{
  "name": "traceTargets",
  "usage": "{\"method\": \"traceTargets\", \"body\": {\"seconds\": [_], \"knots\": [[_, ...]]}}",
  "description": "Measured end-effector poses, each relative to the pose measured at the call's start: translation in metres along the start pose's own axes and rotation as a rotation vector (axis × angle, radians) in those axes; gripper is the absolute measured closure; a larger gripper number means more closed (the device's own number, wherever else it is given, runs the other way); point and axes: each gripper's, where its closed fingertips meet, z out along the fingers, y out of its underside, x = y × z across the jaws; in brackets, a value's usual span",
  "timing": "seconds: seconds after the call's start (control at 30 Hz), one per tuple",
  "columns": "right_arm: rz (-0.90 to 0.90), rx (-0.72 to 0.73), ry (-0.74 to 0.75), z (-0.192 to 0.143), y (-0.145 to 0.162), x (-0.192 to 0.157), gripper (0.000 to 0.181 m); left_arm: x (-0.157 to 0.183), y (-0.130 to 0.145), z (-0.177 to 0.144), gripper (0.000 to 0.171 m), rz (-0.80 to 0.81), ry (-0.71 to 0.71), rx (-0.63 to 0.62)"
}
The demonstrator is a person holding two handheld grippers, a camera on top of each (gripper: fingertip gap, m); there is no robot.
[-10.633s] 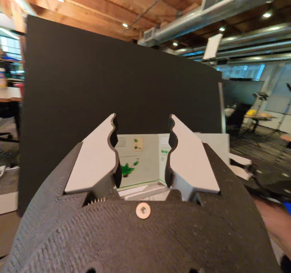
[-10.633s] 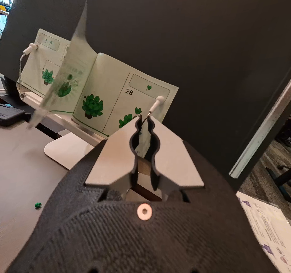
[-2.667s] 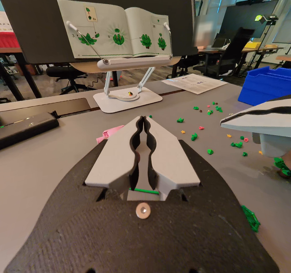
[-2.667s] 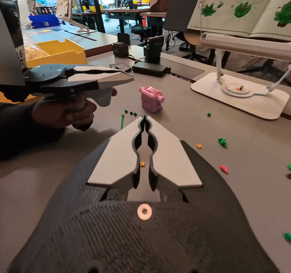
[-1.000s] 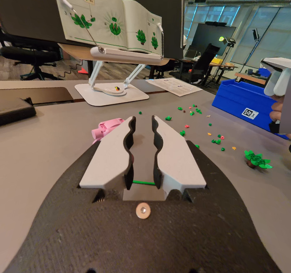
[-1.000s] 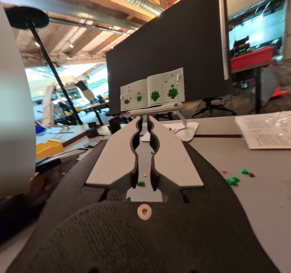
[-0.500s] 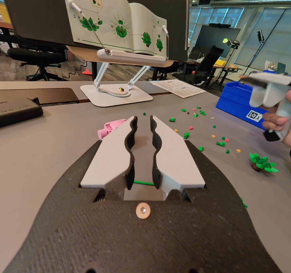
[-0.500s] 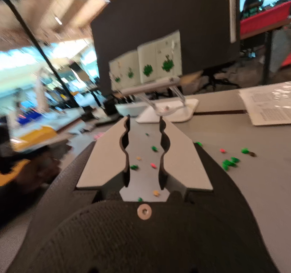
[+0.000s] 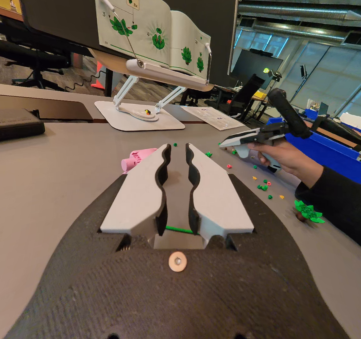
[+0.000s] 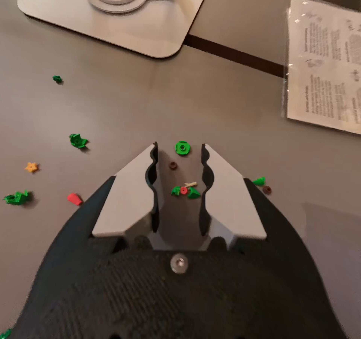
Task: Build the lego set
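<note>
My left gripper (image 9: pixel 178 146) is open and empty, low over the grey table (image 9: pixel 68 169). A pink lego piece (image 9: pixel 136 156) lies just left of its tips and a thin green rod (image 9: pixel 178 229) lies under its base. My right gripper (image 10: pixel 179 145) is open and empty, tilted down over small loose pieces: a round green plate (image 10: pixel 182 148), a brown stud (image 10: pixel 173 166) and green leaves with a red stud (image 10: pixel 183 190) lie between its fingers. It also shows in the left wrist view (image 9: pixel 226 142), held by a hand. A built green plant (image 9: pixel 307 213) lies at the right.
An open instruction booklet (image 9: pixel 148 26) rests on a white stand (image 9: pixel 140 120) at the back; the stand's base (image 10: pixel 125 22) is ahead of my right gripper. A printed sheet (image 10: pixel 324 63) lies to the right. A blue bin (image 9: pixel 322 149) stands at the far right. Loose pieces (image 10: pixel 78 140) are scattered about. Spacing between my two grippers at the tips: around 30 cm. Both grippers' tips are roughly 25 cm from the built green plant (image 9: pixel 307 213).
My right gripper has tipped down and come low over the loose pieces, with its jaws opened wider. My left gripper has stayed open and barely moved.
</note>
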Motion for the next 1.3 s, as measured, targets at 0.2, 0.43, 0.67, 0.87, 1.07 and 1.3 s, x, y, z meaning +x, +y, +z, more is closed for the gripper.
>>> {"method": "traceTargets", "body": {"seconds": [0.2,0.43,0.67,0.87,1.07,1.3], "knots": [[0.001,0.001,-0.105,-0.001,0.006,-0.010,0.168,0.005,0.000,0.001,0.163,0.030,0.012,-0.002],[0.011,0.296,-0.651,-0.090,-0.043,-0.108,0.168,0.059,0.002,-0.004,0.151,0.214,0.216,0.046],[0.191,-0.061,-1.489,-0.179,-0.015,-0.230,0.168,0.117,0.019,-0.017,0.123,0.246,0.515,-0.008],[0.189,-0.162,-1.542,-0.178,-0.001,-0.251,0.169,0.132,0.028,-0.023,0.139,0.353,0.567,-0.035],[0.178,-0.164,-1.555,-0.184,-0.001,-0.255,0.169,0.136,0.032,-0.025,0.150,0.363,0.593,-0.049],[0.178,-0.194,-1.590,-0.185,0.004,-0.260,0.168,0.143,0.039,-0.028,0.169,0.408,0.626,-0.064]]}}
